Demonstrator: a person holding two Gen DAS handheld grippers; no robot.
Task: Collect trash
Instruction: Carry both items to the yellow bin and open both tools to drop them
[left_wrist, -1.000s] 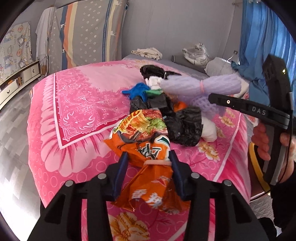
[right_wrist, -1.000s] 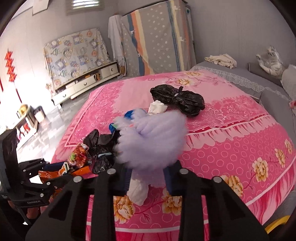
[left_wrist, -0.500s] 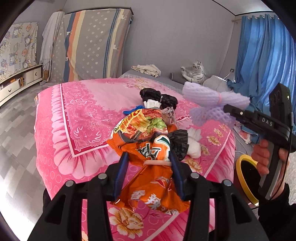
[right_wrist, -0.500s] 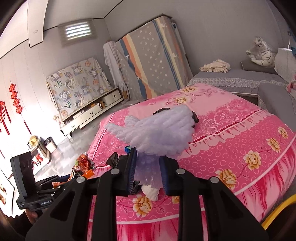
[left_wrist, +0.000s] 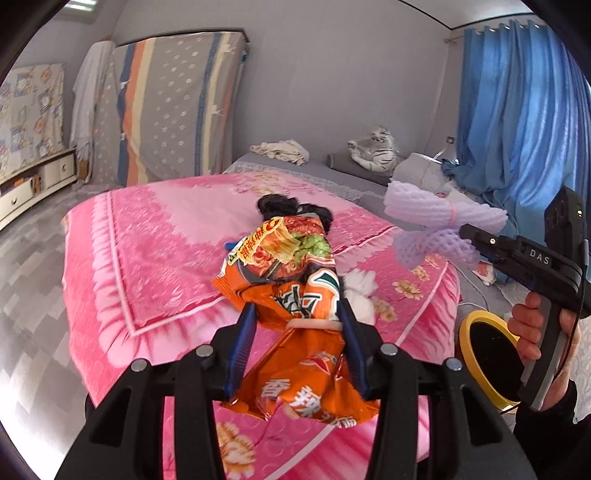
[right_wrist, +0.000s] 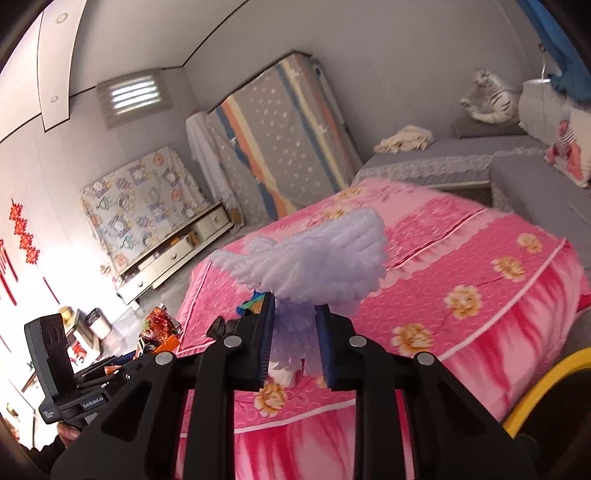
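Left wrist view: the left gripper (left_wrist: 295, 328) is closed on an orange crumpled plastic instant-noodle wrapper bundle (left_wrist: 291, 306), clamped near a pale rubber band around its waist. The bundle's long axis runs along the fingers, 1 end fanning back toward the camera and the printed end pointing away over the pink floral quilted bed (left_wrist: 155, 251). It is held clear of the bedspread.

To the right in the same view, the right gripper (left_wrist: 466, 236) is gripping a lilac foam-net fruit sleeve bundle (left_wrist: 439, 221) tied at its middle with a pink band. Its long axis lies roughly across the fingers, the flared ends spreading left and right. In the right wrist view the foam (right_wrist: 317, 266) is seen pinched at its narrow middle; these jaws have just been closing further on it.

Compared with 1 second ago, both pieces have been lifted off the bed and away from the remaining pile, of which a black plastic bag (left_wrist: 280, 206) and white crumpled tissue (left_wrist: 360, 286) can be seen. A yellow-rimmed round bin (left_wrist: 480, 363) stands on the floor beside the bed, below the right hand (left_wrist: 539, 332). Both pieces appear to be on their way to it, so 2 items are probably about to be disposed of.
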